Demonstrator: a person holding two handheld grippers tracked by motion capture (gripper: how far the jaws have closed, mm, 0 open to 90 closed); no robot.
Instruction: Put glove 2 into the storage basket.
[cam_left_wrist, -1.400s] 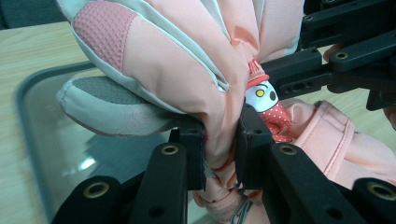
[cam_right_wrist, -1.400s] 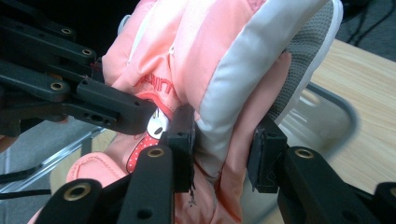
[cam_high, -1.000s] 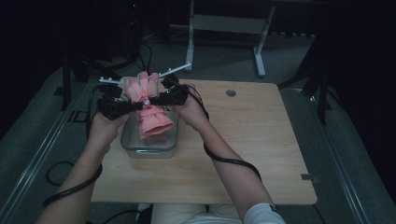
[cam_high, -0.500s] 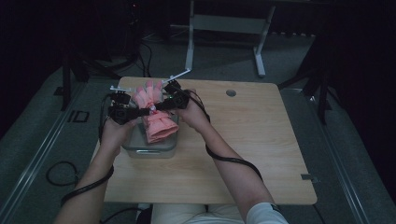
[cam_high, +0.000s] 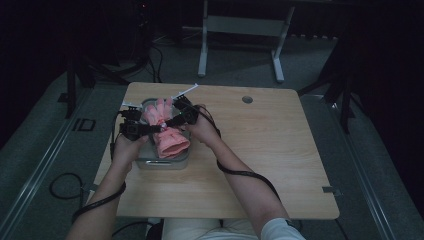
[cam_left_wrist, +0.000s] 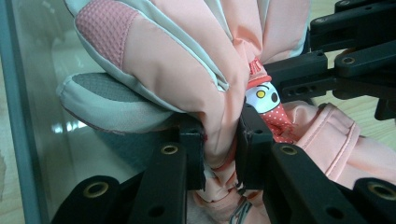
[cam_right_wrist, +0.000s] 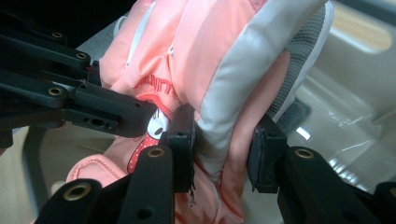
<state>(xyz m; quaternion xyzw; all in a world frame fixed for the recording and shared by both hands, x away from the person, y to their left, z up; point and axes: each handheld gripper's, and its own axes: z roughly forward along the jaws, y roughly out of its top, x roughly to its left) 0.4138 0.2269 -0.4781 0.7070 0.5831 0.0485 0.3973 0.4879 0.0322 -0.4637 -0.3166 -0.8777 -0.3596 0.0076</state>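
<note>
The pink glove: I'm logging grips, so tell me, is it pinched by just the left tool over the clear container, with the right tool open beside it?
Not quite. Both tools pinch the pink glove: the right gripper view shows the right tool clamped on it too. The left tool does grip it over the clear container.

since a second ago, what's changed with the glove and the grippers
Both grippers have brought the pink glove down toward the clear container, so it now hangs lower, its cuff over the container's near part. The left gripper and right gripper stay clamped on the glove from either side. Container and table have not moved.
</note>
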